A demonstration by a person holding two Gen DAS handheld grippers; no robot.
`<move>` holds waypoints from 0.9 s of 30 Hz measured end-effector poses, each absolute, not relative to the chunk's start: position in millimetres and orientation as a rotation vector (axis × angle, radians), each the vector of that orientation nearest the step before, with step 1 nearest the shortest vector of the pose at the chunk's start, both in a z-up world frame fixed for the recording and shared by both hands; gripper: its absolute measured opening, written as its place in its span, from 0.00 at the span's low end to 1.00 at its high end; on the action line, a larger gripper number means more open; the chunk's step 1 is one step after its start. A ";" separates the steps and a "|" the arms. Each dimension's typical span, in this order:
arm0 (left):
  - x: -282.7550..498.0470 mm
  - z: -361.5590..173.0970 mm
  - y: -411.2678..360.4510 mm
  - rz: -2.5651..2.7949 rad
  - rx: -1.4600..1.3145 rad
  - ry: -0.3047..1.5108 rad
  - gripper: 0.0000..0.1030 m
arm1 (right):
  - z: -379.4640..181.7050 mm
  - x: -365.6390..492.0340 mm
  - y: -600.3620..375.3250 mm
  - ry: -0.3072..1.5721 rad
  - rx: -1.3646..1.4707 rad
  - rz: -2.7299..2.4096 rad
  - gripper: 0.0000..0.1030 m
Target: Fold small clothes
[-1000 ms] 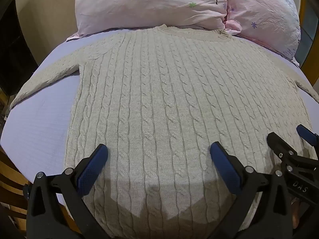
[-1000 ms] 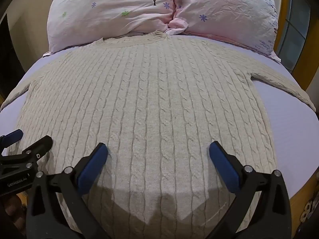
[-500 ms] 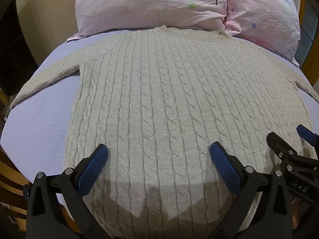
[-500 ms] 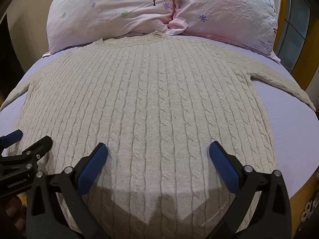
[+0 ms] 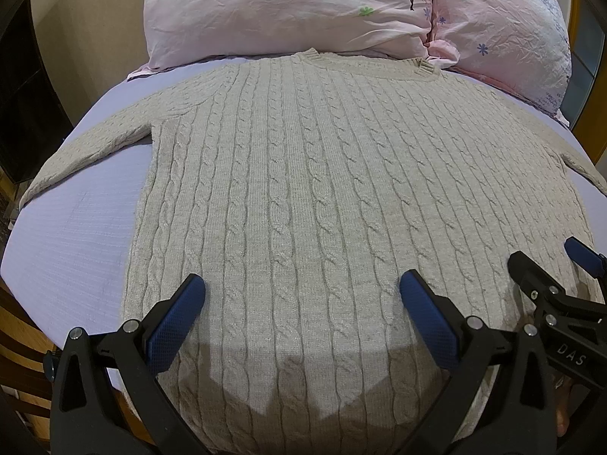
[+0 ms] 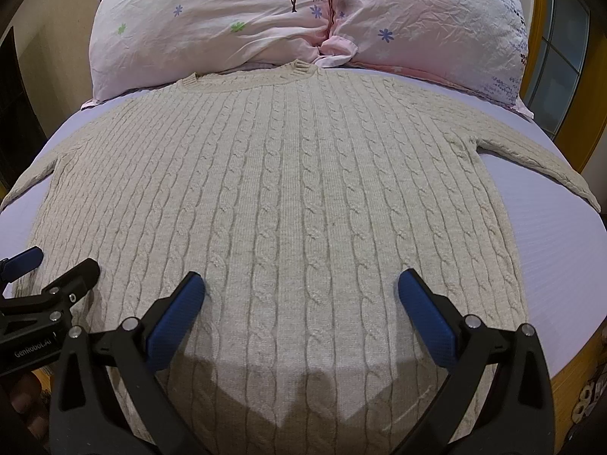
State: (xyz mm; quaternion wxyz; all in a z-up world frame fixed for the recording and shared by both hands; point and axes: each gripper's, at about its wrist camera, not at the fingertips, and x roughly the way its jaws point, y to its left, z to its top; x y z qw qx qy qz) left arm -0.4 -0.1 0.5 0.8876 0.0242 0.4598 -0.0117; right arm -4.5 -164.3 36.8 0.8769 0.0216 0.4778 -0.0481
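A beige cable-knit sweater (image 5: 303, 189) lies flat and spread out on a lavender bed sheet (image 5: 76, 235), collar toward the pillows, both sleeves stretched out to the sides. It also fills the right wrist view (image 6: 296, 189). My left gripper (image 5: 301, 288) is open and empty above the sweater's lower left part. My right gripper (image 6: 301, 288) is open and empty above the lower right part. The right gripper also shows at the right edge of the left wrist view (image 5: 546, 269), and the left gripper at the left edge of the right wrist view (image 6: 57, 269).
Two pink flowered pillows (image 5: 288, 11) (image 6: 428, 19) lie at the head of the bed behind the collar. The wooden bed frame (image 5: 19, 349) shows at the lower left. A window with a yellow frame (image 6: 561, 57) is on the right.
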 end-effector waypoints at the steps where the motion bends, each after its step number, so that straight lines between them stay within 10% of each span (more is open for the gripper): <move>1: -0.4 0.5 -0.1 -0.024 0.050 0.955 0.99 | 36.8 -4.5 -164.2 0.997 0.045 -0.100 0.98; 27: 0.7 0.7 0.1 -0.024 0.050 0.951 0.99 | 37.8 -6.8 -164.7 0.991 0.045 -0.100 0.98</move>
